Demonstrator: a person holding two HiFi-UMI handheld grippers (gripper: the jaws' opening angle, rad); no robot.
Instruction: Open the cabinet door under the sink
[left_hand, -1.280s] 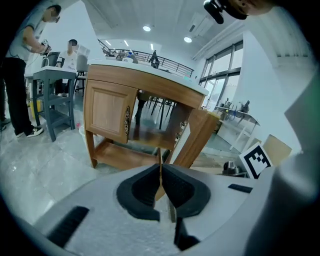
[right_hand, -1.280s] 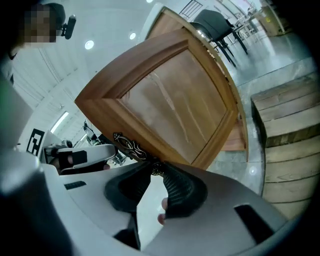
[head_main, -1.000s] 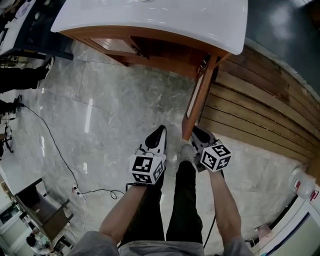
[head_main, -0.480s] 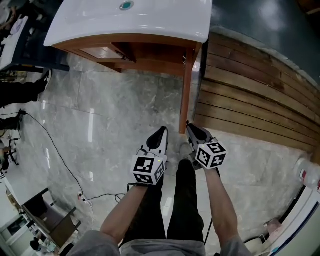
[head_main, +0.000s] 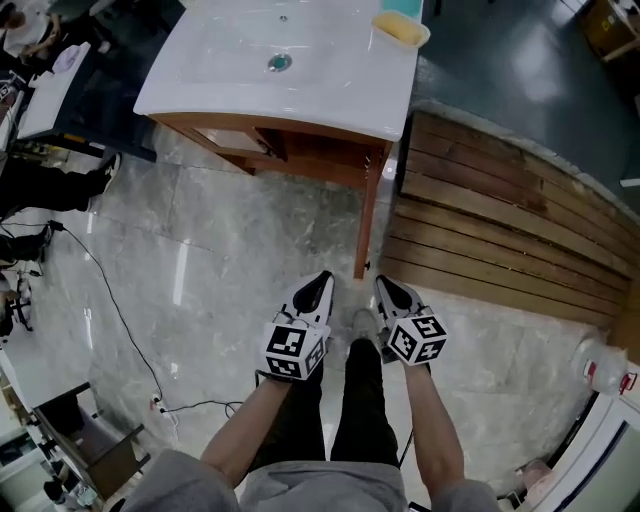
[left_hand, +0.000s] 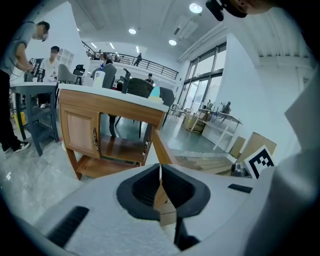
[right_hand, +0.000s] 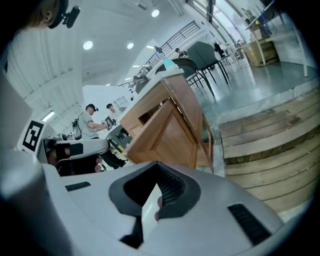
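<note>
The wooden cabinet under the white sink top (head_main: 240, 60) has its right door (head_main: 366, 225) swung out toward me, seen edge-on. The left door (head_main: 225, 140) is closed. My left gripper (head_main: 318, 285) and right gripper (head_main: 388, 288) hang side by side above the floor, short of the open door's free edge and touching nothing. In the left gripper view the left gripper (left_hand: 160, 167) is shut and empty, with the open door (left_hand: 161, 147) just beyond it. The right gripper (right_hand: 156, 167) has just been closing. It is shut with nothing between its jaws, facing the open door (right_hand: 175, 132).
A yellow soap dish (head_main: 400, 27) sits on the sink's far right corner. A raised wooden plank platform (head_main: 500, 220) lies to the right. A cable (head_main: 110, 300) runs over the marble floor at left. People stand at a table (left_hand: 30, 90) left of the cabinet.
Both grippers have drawn up and back from the cabinet. The right one has left the open door's edge and shut. More of the sink top has come into view.
</note>
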